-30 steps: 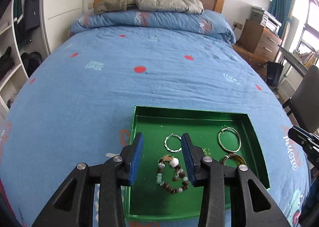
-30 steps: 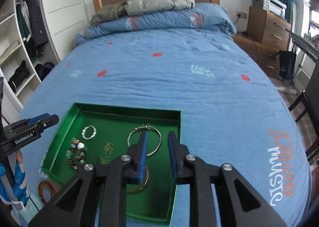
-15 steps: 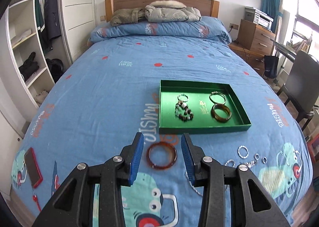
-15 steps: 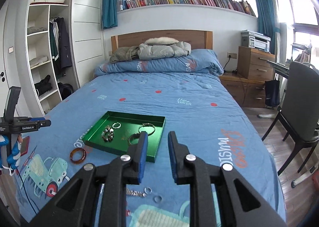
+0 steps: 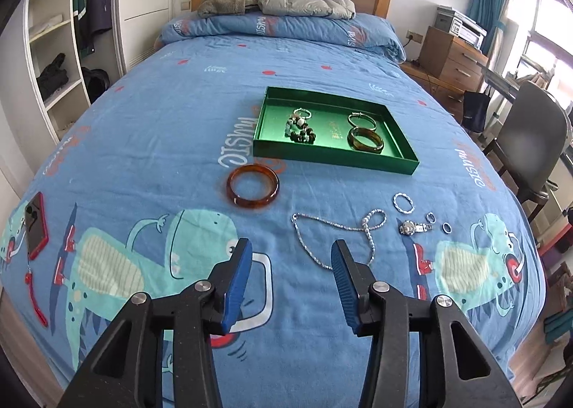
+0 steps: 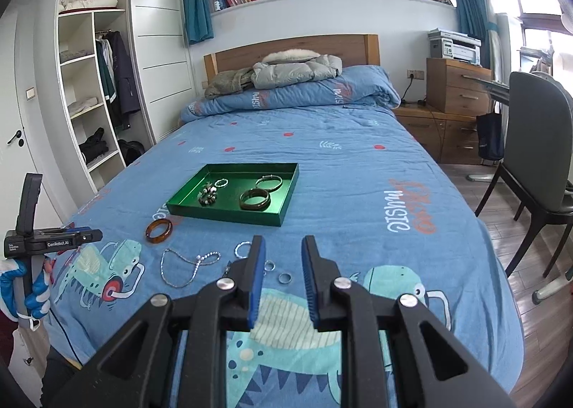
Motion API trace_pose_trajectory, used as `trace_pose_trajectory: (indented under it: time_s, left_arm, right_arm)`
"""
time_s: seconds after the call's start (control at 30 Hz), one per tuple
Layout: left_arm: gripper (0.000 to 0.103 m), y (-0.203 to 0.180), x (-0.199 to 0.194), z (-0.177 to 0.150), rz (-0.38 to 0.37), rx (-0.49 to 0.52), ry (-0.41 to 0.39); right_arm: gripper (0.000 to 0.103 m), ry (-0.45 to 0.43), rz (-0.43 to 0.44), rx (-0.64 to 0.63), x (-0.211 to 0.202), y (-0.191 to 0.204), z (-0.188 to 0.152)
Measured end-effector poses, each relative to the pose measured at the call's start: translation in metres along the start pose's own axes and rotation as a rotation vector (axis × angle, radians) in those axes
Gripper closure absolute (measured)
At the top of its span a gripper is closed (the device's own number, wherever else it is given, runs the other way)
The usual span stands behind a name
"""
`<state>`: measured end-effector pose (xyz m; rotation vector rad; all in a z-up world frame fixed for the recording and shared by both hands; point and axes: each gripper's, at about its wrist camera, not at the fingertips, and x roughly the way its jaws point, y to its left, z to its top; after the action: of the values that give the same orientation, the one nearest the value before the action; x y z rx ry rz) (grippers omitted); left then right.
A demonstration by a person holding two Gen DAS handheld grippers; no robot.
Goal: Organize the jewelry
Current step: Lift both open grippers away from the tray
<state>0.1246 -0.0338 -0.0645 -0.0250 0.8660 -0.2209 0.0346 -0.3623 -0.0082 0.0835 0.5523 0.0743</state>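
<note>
Both withdrawn: left gripper (image 5: 290, 246) wide, right gripper (image 6: 283, 246) narrower, empty; label seemingly "GenRobot.AI".

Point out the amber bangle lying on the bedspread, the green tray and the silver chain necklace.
Amber bangle (image 5: 252, 186): left wrist view, on its near rim.
Green tray (image 5: 333, 155): left wrist view, on its near outer wall.
Silver chain necklace (image 5: 304, 241): left wrist view, on the chain's left strand.

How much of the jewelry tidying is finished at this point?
Partway. Four pieces lie in the green tray, including the beaded bracelet. Both the left gripper and right gripper are open, empty. The amber bangle, silver chain and small rings remain outside.
</note>
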Motion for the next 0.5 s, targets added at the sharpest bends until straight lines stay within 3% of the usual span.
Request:
trace_pose_trajectory:
  time_s: [0.2,0.5]
  left_arm:
    - [0.058,-0.003,0.013,-0.02,-0.003,-0.011,0.018]
    - [0.058,0.001,0.052,-0.032,-0.008,-0.035,0.081]
  right_arm:
    - [0.083,0.069,0.052,-0.001,0.018,0.008,-0.026]
    - [0.083,0.16,0.055,0.004,0.074,0.005,-0.048]
